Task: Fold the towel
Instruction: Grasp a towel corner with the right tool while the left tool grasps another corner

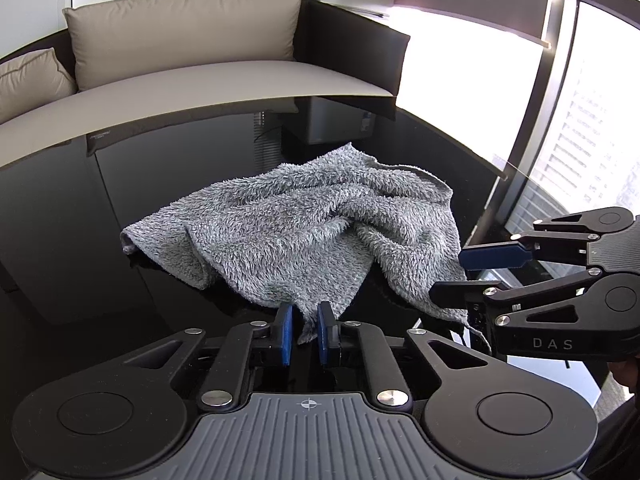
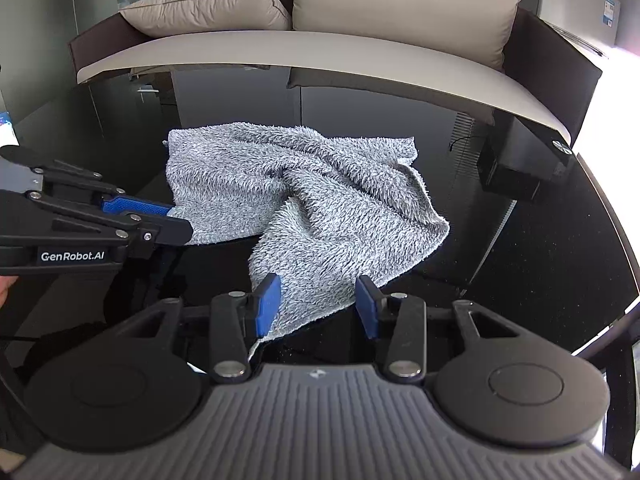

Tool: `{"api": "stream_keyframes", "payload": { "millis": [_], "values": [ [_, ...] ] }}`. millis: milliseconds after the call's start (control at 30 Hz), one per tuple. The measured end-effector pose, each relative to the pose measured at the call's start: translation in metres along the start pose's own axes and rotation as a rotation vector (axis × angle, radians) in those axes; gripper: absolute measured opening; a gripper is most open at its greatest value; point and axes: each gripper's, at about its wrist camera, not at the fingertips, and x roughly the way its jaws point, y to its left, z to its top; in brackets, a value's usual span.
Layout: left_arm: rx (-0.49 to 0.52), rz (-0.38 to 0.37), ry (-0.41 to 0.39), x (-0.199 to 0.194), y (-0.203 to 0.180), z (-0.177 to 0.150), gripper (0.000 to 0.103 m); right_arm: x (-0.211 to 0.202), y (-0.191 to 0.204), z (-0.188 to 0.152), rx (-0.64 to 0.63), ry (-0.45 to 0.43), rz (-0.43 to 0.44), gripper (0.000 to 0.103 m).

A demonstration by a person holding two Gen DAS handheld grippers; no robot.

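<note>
Lying crumpled on the black table (image 1: 60, 240), the towel (image 1: 304, 216) stretched away ahead of both tongs. Left gripper (image 1: 306, 332) was clenched on its near corner; right gripper (image 2: 316, 306) was released, astride the adjacent near edge.

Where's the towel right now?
The grey towel lies crumpled on the black glossy table, in front of the beige sofa, its near edge between both grippers' fingers.

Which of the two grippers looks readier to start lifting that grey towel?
The left gripper: it is closed on a corner of the grey towel. The right gripper has a towel edge between its blue pads, but they stand apart, not yet pinching.
</note>
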Motion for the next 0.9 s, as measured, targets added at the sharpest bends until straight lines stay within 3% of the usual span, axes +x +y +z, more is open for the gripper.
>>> {"api": "stream_keyframes", "payload": {
  "millis": [67,133,233,600,900],
  "values": [
    [-0.010,0.006,0.000,-0.001,0.001,0.000,0.005,0.000,-0.001,0.000,-0.002,-0.002,0.001,0.034],
    [-0.020,0.014,0.001,-0.002,0.003,0.001,0.004,0.000,-0.003,0.000,-0.001,-0.004,0.000,0.019],
    [-0.039,0.030,-0.003,-0.004,0.008,0.001,0.003,0.000,-0.006,0.001,0.006,-0.004,-0.005,0.004],
    [-0.110,0.073,-0.084,-0.026,0.031,0.013,0.002,-0.008,-0.054,0.011,0.210,-0.099,-0.016,0.004],
    [-0.129,0.101,-0.178,-0.053,0.041,0.033,0.002,-0.024,-0.065,0.028,0.254,-0.195,0.008,0.004]
  ]
}}
